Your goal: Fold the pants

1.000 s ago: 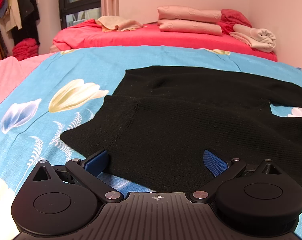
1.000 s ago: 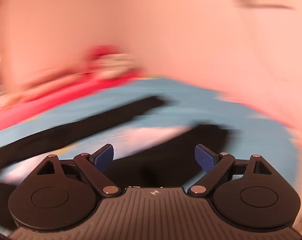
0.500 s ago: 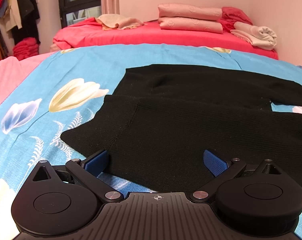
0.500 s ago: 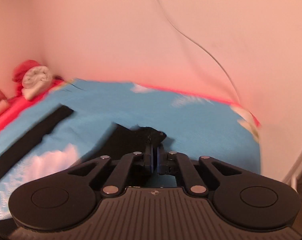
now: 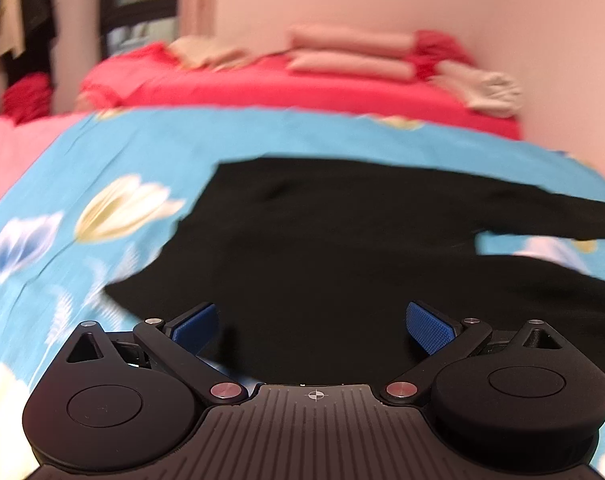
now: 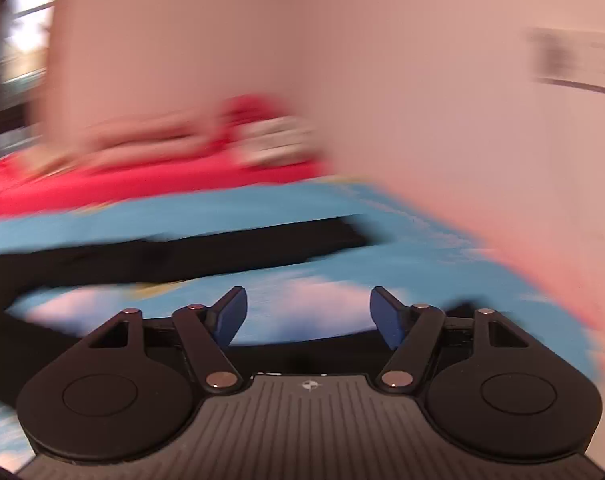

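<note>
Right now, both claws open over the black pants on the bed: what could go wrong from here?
1. Both views are motion-blurred, so aiming a grasp now is chancy; the left claw might pinch the blue floral sheet along with the pants.
2. The right claw is open over sheet, between the two legs, and could close on nothing.
3. The legs lie splayed apart, so a fold from here may come out uneven.

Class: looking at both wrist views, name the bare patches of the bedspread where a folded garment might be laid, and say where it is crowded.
Free: the blue floral bedspread left of the black pants, and the wedge between the two legs. Crowded: the red bed beyond, stacked with pink bedding and a rolled towel.
</note>
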Demonstrator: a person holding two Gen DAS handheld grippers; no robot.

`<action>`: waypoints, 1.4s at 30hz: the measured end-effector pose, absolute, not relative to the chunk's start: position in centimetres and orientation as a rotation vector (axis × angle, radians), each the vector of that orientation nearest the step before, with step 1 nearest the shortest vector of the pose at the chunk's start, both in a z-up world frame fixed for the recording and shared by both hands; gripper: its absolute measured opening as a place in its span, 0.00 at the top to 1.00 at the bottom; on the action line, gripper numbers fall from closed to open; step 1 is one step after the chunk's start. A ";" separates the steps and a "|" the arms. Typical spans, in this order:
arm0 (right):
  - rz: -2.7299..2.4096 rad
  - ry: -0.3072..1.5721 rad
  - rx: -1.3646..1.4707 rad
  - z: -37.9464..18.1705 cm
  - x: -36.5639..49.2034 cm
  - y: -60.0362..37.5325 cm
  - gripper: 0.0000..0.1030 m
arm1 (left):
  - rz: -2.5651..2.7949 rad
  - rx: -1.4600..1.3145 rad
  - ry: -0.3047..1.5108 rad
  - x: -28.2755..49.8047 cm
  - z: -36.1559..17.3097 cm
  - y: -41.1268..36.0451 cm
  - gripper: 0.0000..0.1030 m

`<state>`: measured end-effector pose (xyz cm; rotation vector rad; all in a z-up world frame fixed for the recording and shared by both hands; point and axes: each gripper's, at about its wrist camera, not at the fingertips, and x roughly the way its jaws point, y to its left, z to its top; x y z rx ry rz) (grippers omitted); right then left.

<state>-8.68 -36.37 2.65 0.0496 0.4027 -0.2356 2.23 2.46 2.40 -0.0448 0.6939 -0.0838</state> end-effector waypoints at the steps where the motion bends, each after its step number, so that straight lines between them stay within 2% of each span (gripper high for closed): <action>1: -0.161 0.422 0.048 2.7 -8.3 -34.8 0.44 | -0.111 -0.030 0.686 2.3 2.6 1.6 0.00; 3: 0.009 0.478 0.064 2.5 -7.2 -31.7 0.54 | -0.154 -0.003 0.693 2.9 2.4 -0.2 0.00; 5: 0.163 0.532 0.067 1.9 -6.1 -28.9 0.56 | -0.184 0.030 0.743 4.0 1.1 -1.6 0.00; 6: 0.202 0.548 0.060 1.6 -5.6 -27.9 0.55 | -0.191 0.040 0.790 4.6 0.1 -2.0 0.00; 7: 0.231 0.573 0.031 1.3 -5.2 -26.6 0.50 | -0.188 0.045 0.836 5.0 -0.9 -2.1 0.00; 9: 0.298 0.597 -0.065 0.7 -4.6 -24.5 0.43 | -0.202 0.042 0.780 4.0 -1.3 -1.8 0.00; 11: 0.348 0.589 -0.126 0.2 -4.4 -23.0 0.42 | -0.217 0.041 0.768 3.3 -1.4 -1.4 0.00; 12: 0.359 0.602 -0.144 0.0 -4.1 -22.4 0.45 | -0.223 0.039 0.767 3.1 -1.4 -1.2 0.00; 13: 0.367 0.623 -0.157 -0.1 -3.7 -21.8 0.63 | -0.228 0.039 0.766 3.0 -1.4 -1.0 0.00; 14: 0.361 0.633 -0.170 -0.7 -3.6 -21.4 0.70 | -0.231 0.039 0.765 2.8 -1.4 -0.8 0.00; 15: 0.332 0.613 -0.186 -1.0 -3.5 -21.0 0.88 | -0.234 0.039 0.763 2.7 -1.4 -0.7 0.00; 16: 0.330 0.630 -0.194 -0.8 -3.7 -20.9 0.95 | -0.239 0.046 0.761 2.4 -1.5 -0.6 0.00; 21: 0.470 0.676 -0.264 0.1 -6.3 -21.7 0.94 | -0.277 0.072 0.731 1.3 -1.4 -0.1 0.00; 23: 0.458 0.650 -0.276 1.1 -7.0 -21.6 0.89 | -0.282 0.075 0.733 1.3 -1.3 -0.1 0.00; 24: 0.454 0.593 -0.316 1.5 -7.8 -21.0 0.70 | -0.283 0.074 0.731 1.2 -1.2 0.0 0.00; 25: 0.461 0.530 -0.375 1.7 -8.5 -20.1 0.55 | -0.283 0.071 0.731 1.2 -1.2 0.0 0.00; 26: 0.480 0.494 -0.425 1.7 -8.9 -19.1 0.32 | -0.283 0.066 0.732 1.1 -1.1 0.1 0.00; 27: 0.509 0.480 -0.464 1.4 -9.2 -18.0 0.36 | -0.281 0.061 0.733 1.0 -1.0 0.3 0.00; 28: 0.546 0.484 -0.496 1.0 -9.2 -16.8 0.49 | -0.277 0.054 0.736 0.8 -0.8 0.5 0.00; 29: 0.579 0.495 -0.524 0.5 -9.1 -15.7 0.53 | -0.270 0.045 0.739 0.7 -0.6 0.8 0.00; 32: 0.630 0.478 -0.639 -1.1 -9.1 -12.6 0.56 | -0.256 -0.003 0.751 0.1 -0.4 2.3 0.00; 35: 0.642 0.466 -0.625 -1.2 -7.7 -11.4 0.57 | -0.220 -0.048 0.750 -0.7 0.1 4.0 0.00; 36: 0.633 0.480 -0.597 -1.2 -7.0 -11.4 0.66 | -0.215 -0.066 0.743 -0.9 0.3 4.6 0.00; 37: 0.617 0.502 -0.552 -1.2 -6.3 -11.4 0.86 | -0.210 -0.086 0.736 -1.1 0.4 5.1 0.00; 38: 0.614 0.543 -0.480 -1.2 -5.6 -11.6 0.92 | -0.203 -0.103 0.730 -1.3 0.6 5.6 0.00; 40: 0.644 0.584 -0.391 -0.5 -6.8 -11.2 0.93 | -0.184 -0.115 0.713 -1.6 1.0 6.4 0.00; 42: 0.706 0.525 -0.525 -0.8 -10.1 -9.7 0.93 | -0.170 -0.115 0.693 -1.7 1.4 6.9 0.00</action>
